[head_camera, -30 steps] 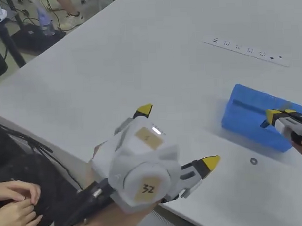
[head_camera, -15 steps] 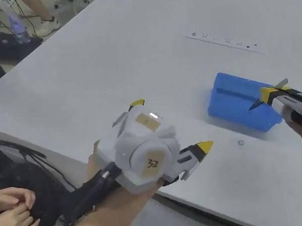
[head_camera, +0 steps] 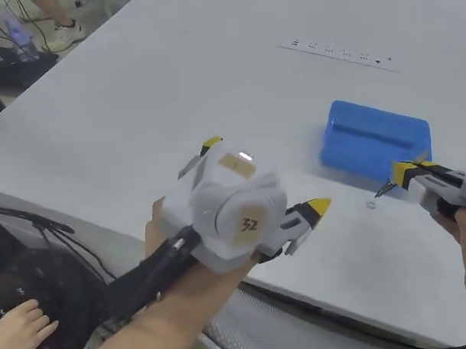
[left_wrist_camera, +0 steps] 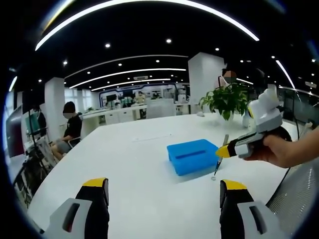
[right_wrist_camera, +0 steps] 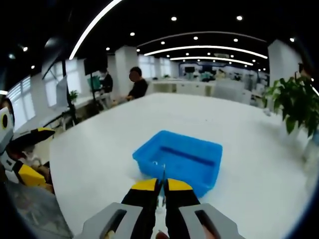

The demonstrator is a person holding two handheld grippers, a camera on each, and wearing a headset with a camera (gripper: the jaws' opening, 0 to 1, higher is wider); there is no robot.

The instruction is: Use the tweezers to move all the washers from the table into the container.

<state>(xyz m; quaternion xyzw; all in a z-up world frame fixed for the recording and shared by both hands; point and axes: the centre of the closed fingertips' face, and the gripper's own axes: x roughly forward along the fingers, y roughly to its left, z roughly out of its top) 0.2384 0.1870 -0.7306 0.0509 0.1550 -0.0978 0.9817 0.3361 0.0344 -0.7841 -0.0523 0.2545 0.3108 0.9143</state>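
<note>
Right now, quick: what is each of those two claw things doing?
Left gripper: open, holding nothing.
Right gripper: shut on the tweezers.

Tweezers (right_wrist_camera: 163, 176) mostly hidden between the fingers (right_wrist_camera: 144, 185)

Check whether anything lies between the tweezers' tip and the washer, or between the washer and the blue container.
Nothing visible does. The tweezers in the right claw point at the washer across bare table, and just a strip of bare table separates the washer from the container.
</note>
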